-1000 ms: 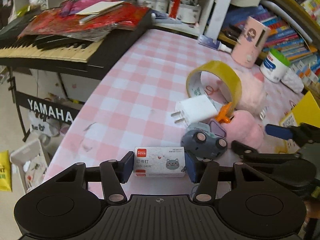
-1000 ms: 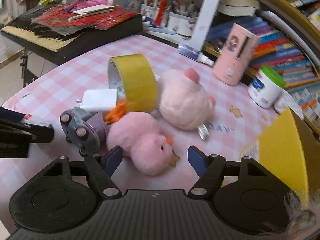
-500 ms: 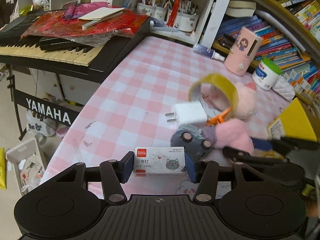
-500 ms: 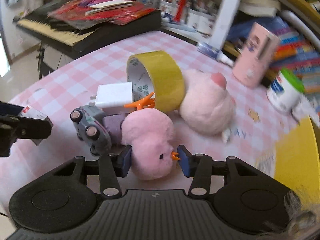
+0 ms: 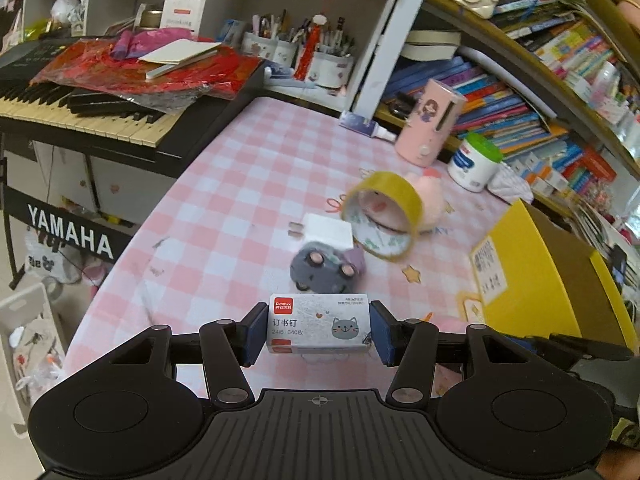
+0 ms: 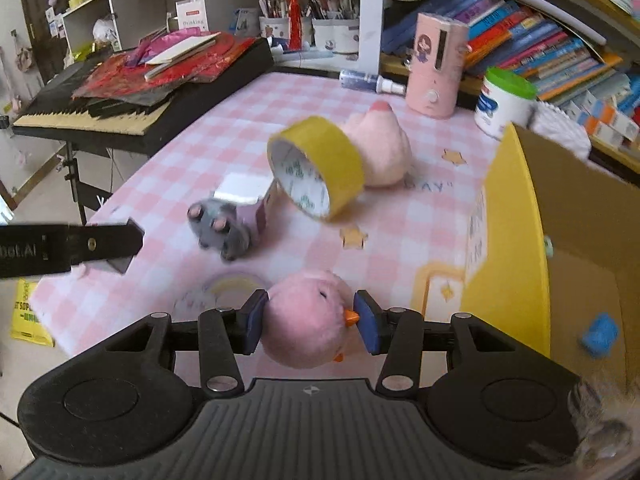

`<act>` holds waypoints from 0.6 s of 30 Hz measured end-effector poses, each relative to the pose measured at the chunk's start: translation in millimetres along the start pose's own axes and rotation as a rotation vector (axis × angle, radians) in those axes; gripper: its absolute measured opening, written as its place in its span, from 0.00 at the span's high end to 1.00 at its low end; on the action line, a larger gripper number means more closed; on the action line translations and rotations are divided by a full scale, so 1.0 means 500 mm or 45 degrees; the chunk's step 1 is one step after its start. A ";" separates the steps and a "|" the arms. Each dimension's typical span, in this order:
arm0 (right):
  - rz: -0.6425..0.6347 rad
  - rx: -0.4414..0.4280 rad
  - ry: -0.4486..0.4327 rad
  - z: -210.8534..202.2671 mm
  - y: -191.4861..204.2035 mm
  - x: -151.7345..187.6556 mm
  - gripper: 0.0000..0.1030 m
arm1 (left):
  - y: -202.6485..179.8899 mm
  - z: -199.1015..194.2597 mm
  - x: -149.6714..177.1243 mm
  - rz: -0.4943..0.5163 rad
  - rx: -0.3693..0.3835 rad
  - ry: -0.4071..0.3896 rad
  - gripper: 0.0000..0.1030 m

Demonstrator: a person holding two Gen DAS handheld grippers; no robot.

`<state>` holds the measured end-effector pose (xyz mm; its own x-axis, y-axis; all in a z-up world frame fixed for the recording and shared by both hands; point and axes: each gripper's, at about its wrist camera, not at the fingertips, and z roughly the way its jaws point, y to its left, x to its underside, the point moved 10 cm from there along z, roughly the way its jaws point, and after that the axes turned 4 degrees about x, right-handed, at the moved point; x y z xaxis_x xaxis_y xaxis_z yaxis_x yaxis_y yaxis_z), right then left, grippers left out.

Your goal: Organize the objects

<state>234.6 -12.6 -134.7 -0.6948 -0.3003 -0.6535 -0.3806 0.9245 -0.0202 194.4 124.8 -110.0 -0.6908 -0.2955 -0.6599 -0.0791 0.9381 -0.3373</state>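
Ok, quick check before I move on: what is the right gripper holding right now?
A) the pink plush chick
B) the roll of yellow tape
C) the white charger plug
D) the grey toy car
A: in the right wrist view the right gripper is shut on the pink plush chick, its blue pads pressing both sides, while the yellow tape roll, white charger and grey toy car lie farther off on the checked table.

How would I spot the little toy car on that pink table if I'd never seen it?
Start at the big yellow tape roll standing on edge mid-table on the pink checked cloth. A white charger sits at its near left, and the toy car lies against that, wheels up. It is the only grey thing there.
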 end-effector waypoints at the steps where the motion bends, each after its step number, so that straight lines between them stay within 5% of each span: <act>1: 0.007 0.005 0.002 -0.007 0.001 0.010 0.57 | -0.004 -0.010 0.006 0.011 0.006 -0.003 0.50; 18: 0.104 0.010 -0.118 -0.175 0.054 0.103 0.57 | -0.033 -0.165 0.079 0.098 0.089 -0.071 0.50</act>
<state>135.0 -23.8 -102.7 -0.6637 -0.2012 -0.7204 -0.3199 0.9470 0.0302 109.2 112.6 -75.2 -0.6519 -0.2346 -0.7211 0.0244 0.9440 -0.3291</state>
